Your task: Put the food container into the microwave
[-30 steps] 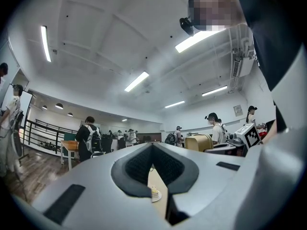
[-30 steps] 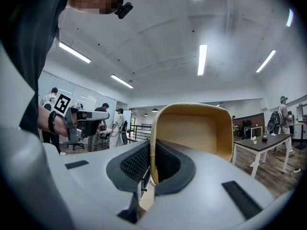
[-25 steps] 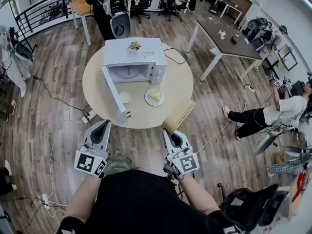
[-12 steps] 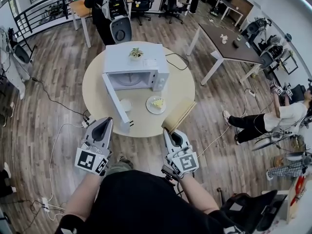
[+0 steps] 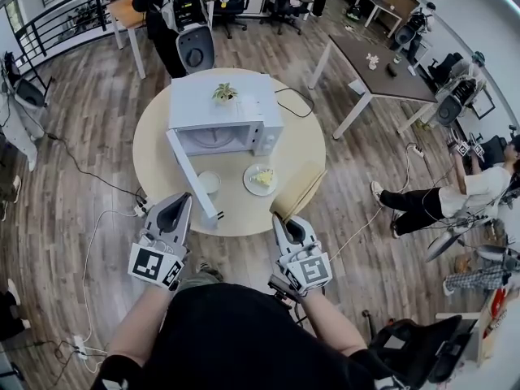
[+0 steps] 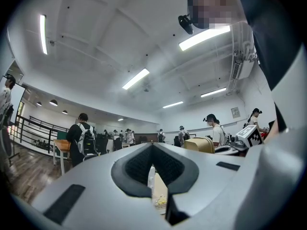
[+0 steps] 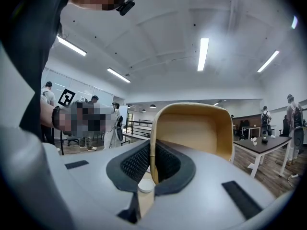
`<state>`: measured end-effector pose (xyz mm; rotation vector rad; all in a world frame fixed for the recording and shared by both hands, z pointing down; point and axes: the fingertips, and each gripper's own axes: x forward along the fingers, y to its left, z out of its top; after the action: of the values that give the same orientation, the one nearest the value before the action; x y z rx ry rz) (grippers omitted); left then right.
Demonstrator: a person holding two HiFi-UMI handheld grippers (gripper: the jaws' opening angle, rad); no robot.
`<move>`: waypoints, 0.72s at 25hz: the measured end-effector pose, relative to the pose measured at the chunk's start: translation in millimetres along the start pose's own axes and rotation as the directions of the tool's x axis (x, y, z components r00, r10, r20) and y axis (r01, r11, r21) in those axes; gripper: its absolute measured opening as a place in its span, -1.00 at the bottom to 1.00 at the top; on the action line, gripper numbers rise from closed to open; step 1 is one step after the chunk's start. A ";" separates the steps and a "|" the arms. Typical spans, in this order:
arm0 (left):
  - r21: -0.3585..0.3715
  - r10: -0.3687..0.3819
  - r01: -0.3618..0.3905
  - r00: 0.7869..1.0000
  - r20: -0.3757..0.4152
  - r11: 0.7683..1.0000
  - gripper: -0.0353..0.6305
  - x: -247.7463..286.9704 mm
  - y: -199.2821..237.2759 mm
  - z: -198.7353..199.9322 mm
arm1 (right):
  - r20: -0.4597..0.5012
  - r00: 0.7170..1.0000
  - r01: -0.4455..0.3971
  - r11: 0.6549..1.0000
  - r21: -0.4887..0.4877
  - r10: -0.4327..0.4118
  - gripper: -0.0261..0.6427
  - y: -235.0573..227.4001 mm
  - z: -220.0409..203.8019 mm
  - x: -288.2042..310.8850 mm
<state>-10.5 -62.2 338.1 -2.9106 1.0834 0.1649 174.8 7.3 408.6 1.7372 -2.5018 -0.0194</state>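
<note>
A white microwave (image 5: pixel 219 114) stands on the round table (image 5: pixel 305 149) with its door (image 5: pixel 188 177) swung open toward me. In front of it sit a small white round container (image 5: pixel 208 183) and a white plate with yellow food (image 5: pixel 261 179). My left gripper (image 5: pixel 180 198) hovers shut and empty just short of the table's near edge, close to the door's tip. My right gripper (image 5: pixel 280 218) is shut and empty too, behind a tan chair (image 5: pixel 297 192). The left gripper (image 6: pixel 153 146) view shows the food (image 6: pixel 160 202) through its notch. The right gripper (image 7: pixel 152 145) view shows the container (image 7: pixel 145 186) and chair back (image 7: pixel 192 128).
A small potted plant (image 5: pixel 223 94) sits on top of the microwave. Cables (image 5: pixel 89 218) trail over the wooden floor at left. A dark table (image 5: pixel 378 63) stands at the back right, a person with a backpack (image 5: pixel 183 15) beyond the round table, another person (image 5: pixel 455 189) sits at right.
Both grippers have edged slightly forward toward the table, and the table has come a little closer in the view. Both stay shut and empty.
</note>
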 end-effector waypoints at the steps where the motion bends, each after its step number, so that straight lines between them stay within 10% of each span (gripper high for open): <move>1: -0.003 -0.005 0.005 1.000 0.001 1.000 -0.84 3.9 1.9 -0.6 | -0.004 1.000 0.005 1.000 -0.001 -0.005 -0.85 -1.8 -0.2 2.6; 18: -0.044 -0.061 0.061 0.998 -0.003 0.997 -0.84 61.6 53.3 -13.5 | -0.048 0.997 0.056 0.998 -0.020 -0.057 -0.85 -21.2 3.8 60.1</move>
<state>2.2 -143.5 345.1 -2.9804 1.0023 0.1831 173.5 -56.4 407.7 1.7790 -2.4108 -0.0045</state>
